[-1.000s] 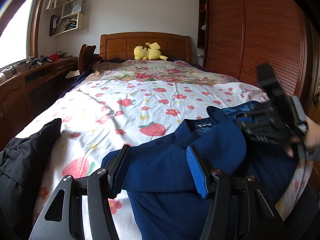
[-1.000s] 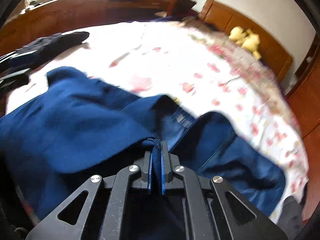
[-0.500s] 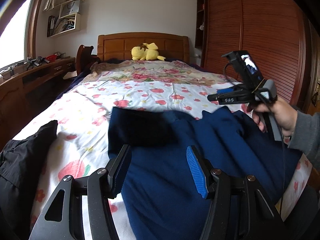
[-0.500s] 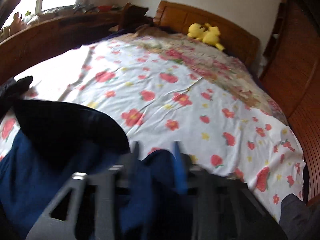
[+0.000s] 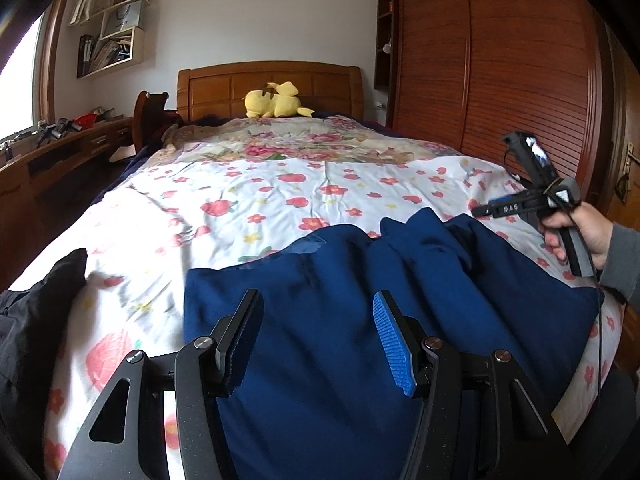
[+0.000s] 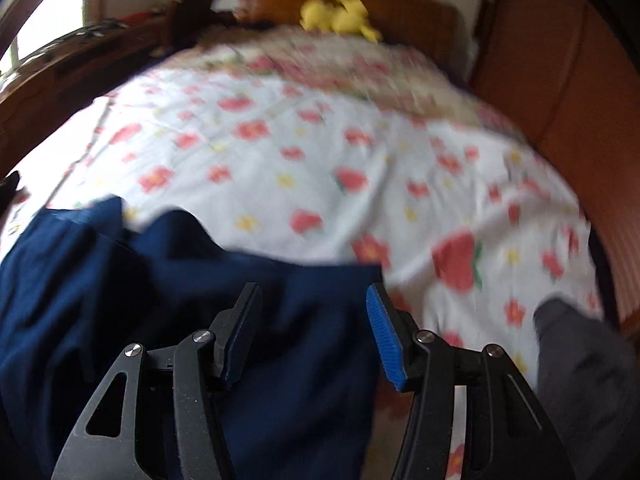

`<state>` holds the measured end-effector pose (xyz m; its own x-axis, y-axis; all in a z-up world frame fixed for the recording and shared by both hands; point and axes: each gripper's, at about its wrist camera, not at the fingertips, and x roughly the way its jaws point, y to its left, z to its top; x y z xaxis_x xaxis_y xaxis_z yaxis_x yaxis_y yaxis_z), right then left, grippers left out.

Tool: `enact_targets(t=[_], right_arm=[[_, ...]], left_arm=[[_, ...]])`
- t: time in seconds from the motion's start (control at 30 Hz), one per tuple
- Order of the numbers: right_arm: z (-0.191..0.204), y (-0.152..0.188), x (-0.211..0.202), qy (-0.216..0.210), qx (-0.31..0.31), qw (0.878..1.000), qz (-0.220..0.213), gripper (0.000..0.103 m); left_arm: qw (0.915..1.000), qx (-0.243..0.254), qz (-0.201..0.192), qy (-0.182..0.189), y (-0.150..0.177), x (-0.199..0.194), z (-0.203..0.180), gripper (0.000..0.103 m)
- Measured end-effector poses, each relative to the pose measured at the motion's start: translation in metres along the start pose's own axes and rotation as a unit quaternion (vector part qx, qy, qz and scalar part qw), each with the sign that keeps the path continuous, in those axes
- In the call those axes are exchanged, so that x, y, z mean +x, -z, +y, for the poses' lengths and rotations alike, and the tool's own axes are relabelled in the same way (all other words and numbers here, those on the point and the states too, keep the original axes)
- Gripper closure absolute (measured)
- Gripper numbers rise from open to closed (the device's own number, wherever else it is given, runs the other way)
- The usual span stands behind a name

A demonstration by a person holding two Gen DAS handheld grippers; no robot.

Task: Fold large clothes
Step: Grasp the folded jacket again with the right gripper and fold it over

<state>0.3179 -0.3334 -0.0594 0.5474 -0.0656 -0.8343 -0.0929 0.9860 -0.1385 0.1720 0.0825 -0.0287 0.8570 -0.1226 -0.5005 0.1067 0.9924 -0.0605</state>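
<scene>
Navy garment (image 5: 360, 320) lying across near end of bed (image 5: 240, 200), long axis running left to right, far edge bunched in ridges toward right.

Left gripper (image 5: 316, 340) hovering just above garment's near-left part, jaws standing about half apart, gripping nothing.

Right gripper (image 6: 310, 332) hanging over garment's right edge, jaws opening, pads clear of cloth. Seemingly nearer bunched folds, so likelier to take next pinch.

Black clothing (image 5: 36, 320) lying at near left, apart from garment.
</scene>
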Motion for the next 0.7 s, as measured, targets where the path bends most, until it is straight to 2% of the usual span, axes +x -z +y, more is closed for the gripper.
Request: enact_targets(t=[0.23,0.27,0.3,0.37,0.43,0.5,0.53,0.57,0.63,0.7], right_arm=[[-0.04,0.009,0.047,-0.024,0.08,0.995,0.058,0.047],[-0.042,0.009,0.052,-0.029,0.085,0.994,0.065,0.05],[-0.042,0.009,0.055,-0.036,0.087,0.993,0.069,0.055],[-0.04,0.008,0.056,-0.055,0.081,0.993,0.067,0.086],[-0.034,0.006,0.047,-0.061,0.054,0.996,0.046,0.097],[-0.032,0.002,0.027,-0.063,0.036,0.997,0.001,0.099],[-0.034,0.0,0.012,-0.054,0.037,0.997,-0.032,0.1],[-0.039,-0.003,-0.001,-0.02,0.047,0.997,-0.058,0.1],[-0.054,-0.006,-0.005,0.042,0.084,0.994,-0.053,0.1],[-0.061,-0.007,0.001,0.043,0.094,0.994,-0.029,0.1]], left_arm=[[0.9997,0.009,0.021,-0.001,0.001,0.012,-0.002,0.044],[0.9997,0.01,0.023,-0.002,0.0,0.014,-0.003,0.044],[0.9996,0.01,0.026,-0.003,0.0,0.015,-0.003,0.044],[0.9995,0.01,0.03,-0.004,-0.001,0.016,-0.002,0.044],[0.9993,0.008,0.035,-0.005,-0.001,0.017,-0.001,0.044],[0.9992,0.007,0.038,-0.005,-0.002,0.017,-0.002,0.044],[0.9992,0.007,0.039,-0.006,-0.002,0.017,-0.003,0.044],[0.9992,0.006,0.04,-0.006,-0.003,0.018,-0.003,0.044],[0.9991,0.006,0.041,-0.006,-0.003,0.019,-0.004,0.044],[0.9991,0.006,0.041,-0.007,-0.003,0.019,-0.005,0.044]])
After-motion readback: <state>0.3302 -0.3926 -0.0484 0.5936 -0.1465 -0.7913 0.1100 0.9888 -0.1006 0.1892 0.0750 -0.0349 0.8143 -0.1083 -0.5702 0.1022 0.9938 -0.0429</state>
